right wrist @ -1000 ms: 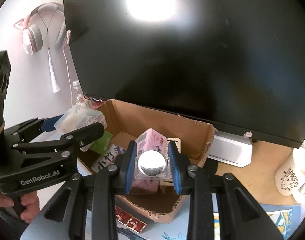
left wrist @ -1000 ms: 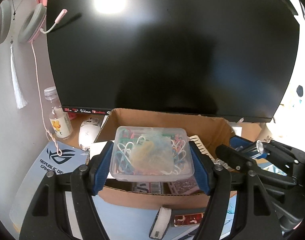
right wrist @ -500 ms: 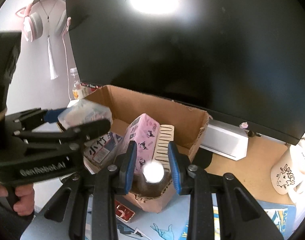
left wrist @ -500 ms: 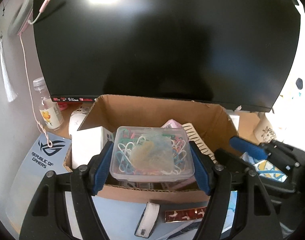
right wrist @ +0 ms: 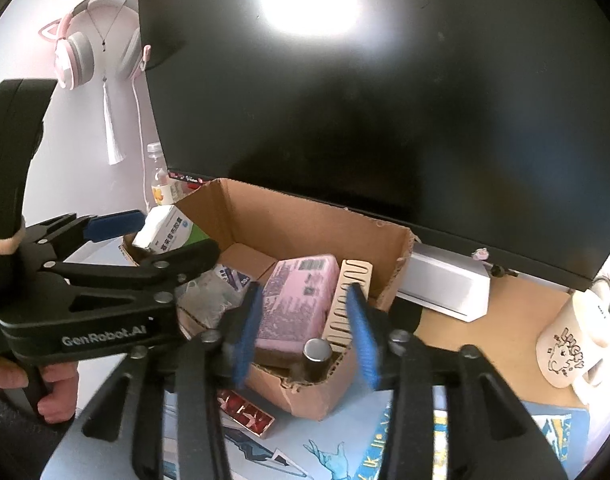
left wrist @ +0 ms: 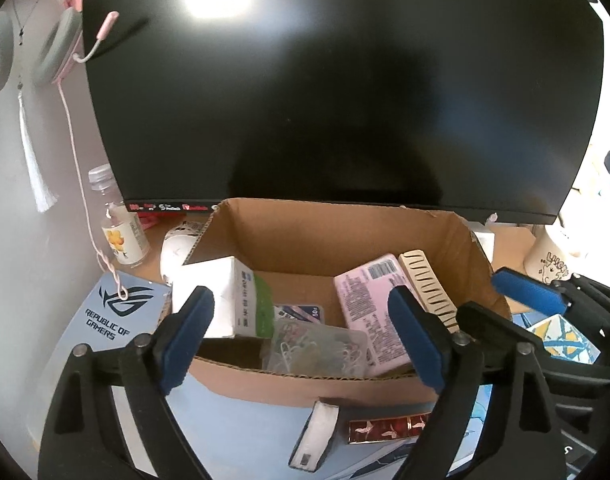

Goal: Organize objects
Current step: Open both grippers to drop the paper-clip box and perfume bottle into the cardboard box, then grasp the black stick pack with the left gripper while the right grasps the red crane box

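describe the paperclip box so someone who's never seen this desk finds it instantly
Start at the big black monitor; directly in front of it sits an open cardboard box. Inside, against the near wall, lies the paperclip box, between a white-and-green carton and a pink pack. It is the only clear plastic case, with coloured clips showing through.

Box (left wrist: 337, 236) matt corrugated cardboard; paperclip case (left wrist: 317, 348) clear plastic; monitor (left wrist: 345, 80) glossy.

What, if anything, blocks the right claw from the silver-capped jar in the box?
Nothing visible. The right claw, its jaws having just been opening, hangs directly over the silver-capped jar, which stands in the cardboard box's near corner, clear of the pads.
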`<state>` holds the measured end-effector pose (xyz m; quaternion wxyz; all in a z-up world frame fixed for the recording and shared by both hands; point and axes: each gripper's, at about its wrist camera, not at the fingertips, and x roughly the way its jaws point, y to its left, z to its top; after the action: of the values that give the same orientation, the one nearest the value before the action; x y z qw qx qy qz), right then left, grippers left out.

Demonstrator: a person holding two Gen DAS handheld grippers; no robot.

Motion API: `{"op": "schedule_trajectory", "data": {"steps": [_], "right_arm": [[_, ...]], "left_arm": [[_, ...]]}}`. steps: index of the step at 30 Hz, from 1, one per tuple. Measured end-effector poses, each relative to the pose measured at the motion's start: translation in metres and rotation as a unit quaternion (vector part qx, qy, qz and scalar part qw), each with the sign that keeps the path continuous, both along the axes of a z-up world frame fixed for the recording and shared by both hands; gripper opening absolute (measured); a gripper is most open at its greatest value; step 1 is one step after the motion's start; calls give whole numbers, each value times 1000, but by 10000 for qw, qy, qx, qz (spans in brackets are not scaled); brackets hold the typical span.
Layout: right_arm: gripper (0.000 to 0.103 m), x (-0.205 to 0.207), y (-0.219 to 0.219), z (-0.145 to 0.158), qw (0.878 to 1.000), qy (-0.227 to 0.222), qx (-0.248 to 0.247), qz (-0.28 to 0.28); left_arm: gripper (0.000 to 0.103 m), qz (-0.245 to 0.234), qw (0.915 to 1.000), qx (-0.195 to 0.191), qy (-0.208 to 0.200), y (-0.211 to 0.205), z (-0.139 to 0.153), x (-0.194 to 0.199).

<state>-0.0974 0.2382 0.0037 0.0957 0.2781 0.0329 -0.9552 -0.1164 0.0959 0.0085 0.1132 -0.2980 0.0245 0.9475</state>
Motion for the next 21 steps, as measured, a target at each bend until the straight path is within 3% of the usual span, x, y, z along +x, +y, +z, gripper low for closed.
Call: {"op": "schedule_trajectory", "data": {"steps": [5,7,13,17,21], "right_arm": [[74,5,3,4,9999,57,-88,-45],[86,8,2,5,9999,92,-100,-48],[103,16,-4,10,9998,201,-32,-80],[103,25,-3,14,9995,279,-105,-93],[103,35,-1,17,9993,318,-167,-91]], "left_arm": [[98,153,9998,88,82,-10,6,6],[99,148,9998,103,116,-13,9,9],[103,185,9996,133,187,-21,16,20],[103,173,9994,145,245,-24,22,29],[103,332,9988,-79,350,-25,27,39]]}}
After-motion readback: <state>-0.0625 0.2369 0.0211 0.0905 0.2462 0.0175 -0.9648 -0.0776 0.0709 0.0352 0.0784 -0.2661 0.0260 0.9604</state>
